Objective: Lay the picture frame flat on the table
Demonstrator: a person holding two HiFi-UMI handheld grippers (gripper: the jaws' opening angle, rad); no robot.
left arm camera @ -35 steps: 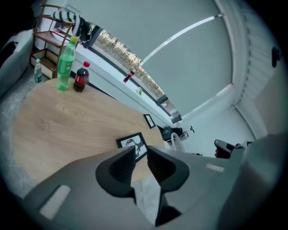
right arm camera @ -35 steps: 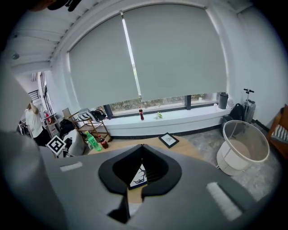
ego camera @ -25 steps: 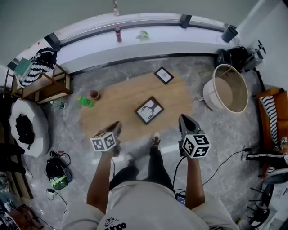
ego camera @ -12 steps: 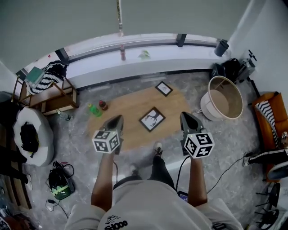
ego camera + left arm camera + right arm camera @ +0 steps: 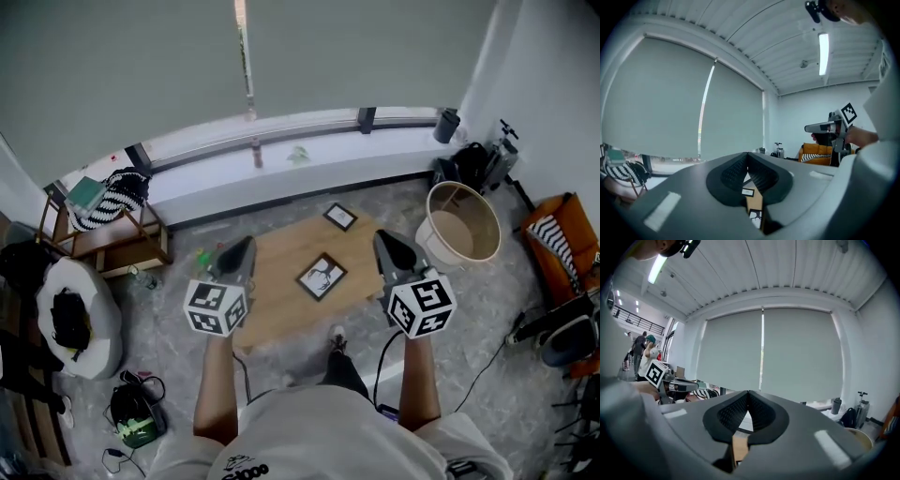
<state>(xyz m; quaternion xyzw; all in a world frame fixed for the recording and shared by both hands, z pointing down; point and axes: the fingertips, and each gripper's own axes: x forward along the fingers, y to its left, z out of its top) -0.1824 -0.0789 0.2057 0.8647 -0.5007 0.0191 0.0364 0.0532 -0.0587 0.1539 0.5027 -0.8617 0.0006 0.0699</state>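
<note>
Higher now above the table, the left gripper is closed tight, holding nothing. Picture frame lies flat mid-table; it looks light and stiff, its glass could break, so take it by an edge. Right gripper, also higher, is closed and empty too

Grey marbled floor, low wooden table, long white window sill, grey roller blinds, ceiling strip light

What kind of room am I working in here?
Probably a living-room-style set, perhaps inside an office or studio. There is a low wooden table in the middle of the floor, an orange armchair at one side, and a long window ledge under full-width roller blinds.
</note>
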